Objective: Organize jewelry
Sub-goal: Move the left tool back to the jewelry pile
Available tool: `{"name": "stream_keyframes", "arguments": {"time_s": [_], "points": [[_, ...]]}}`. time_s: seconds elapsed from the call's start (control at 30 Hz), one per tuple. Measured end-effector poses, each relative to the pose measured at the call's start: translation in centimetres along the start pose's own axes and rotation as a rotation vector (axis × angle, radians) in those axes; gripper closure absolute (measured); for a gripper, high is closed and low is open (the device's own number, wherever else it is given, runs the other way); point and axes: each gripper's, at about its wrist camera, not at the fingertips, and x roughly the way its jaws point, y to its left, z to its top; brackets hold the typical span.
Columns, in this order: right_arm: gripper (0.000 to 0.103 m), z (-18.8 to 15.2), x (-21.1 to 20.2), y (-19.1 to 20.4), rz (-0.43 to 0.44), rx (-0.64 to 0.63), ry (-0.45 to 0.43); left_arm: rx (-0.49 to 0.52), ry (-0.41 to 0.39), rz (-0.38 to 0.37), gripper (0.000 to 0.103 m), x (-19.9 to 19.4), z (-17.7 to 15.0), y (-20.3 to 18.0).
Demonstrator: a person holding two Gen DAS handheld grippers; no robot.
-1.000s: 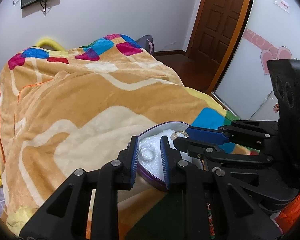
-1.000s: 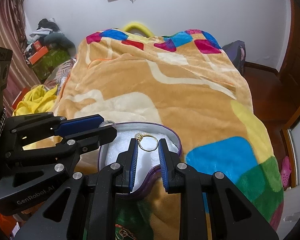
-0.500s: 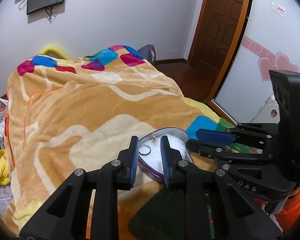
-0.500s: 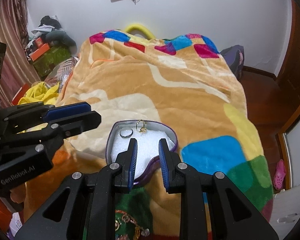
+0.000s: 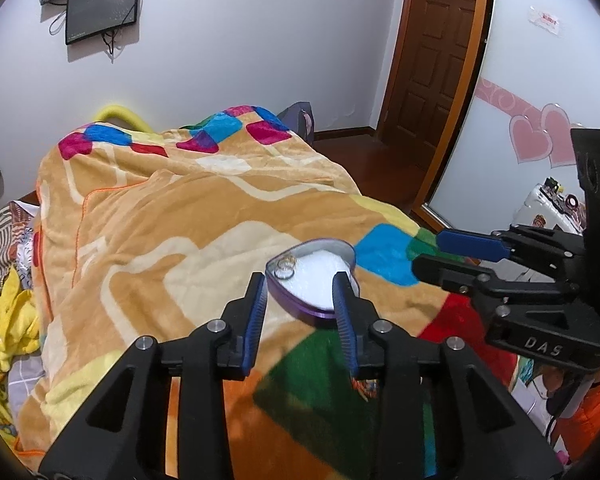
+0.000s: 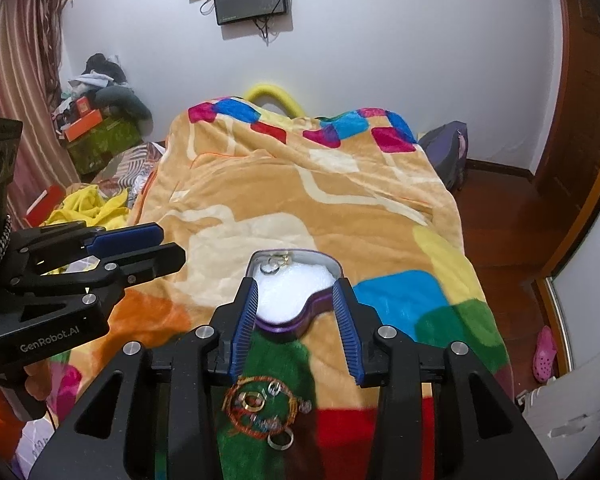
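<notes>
Jewelry, several pieces, lies in two places on one bed.

Blanket (image 6: 284, 196): plush, orange-tan with cream bands and bright patches of blue, pink, red, green and yellow; covers the whole bed.

Left gripper (image 5: 300, 312): black frame, blue ribbed pads. Jaws parted wide, nothing between them; they stand to either side of the near edge of the tin as seen from its own camera. In the right wrist view it enters from the left, clear of the tin.

Right gripper (image 6: 296, 320): same build. Jaws parted wide and empty, framing the tin's near notched end in its own view. In the left wrist view it shows at the right, apart from the tin.

Heart-shaped tin (image 6: 320, 305): purple outside, silvery inner wall, open top, white foam lining (image 6: 296, 292). It sits on the blanket near the bed's foot, next to a blue patch.

Bangles and chains (image 6: 260, 408): loose heap of gold and orange pieces on the blanket's dark green patch, nearer than the tin, seen between the right gripper's fingers. Single items are hard to tell apart.

Silver ring (image 6: 269, 268): lies on the foam at the tin's far end.

Gold ring (image 6: 285, 259): just beside the silver one, against the tin's far wall; detail too small to tell.
</notes>
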Motion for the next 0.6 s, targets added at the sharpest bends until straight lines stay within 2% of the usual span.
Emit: {"name": "stream_keyframes", "arguments": {"time_s": [0.33, 0.6], "points": [[0.067, -3.3, -0.9, 0.1, -0.017, 0.044, 0.035, -0.006, 0.056, -0.011, 0.069, -1.1, -3.7, -0.2], [0.067, -7.4, 0.8, -0.1, -0.034, 0.071, 0.142, -0.028, 0.126, -0.011, 0.069, -0.2, -6.8, -0.3]]}}
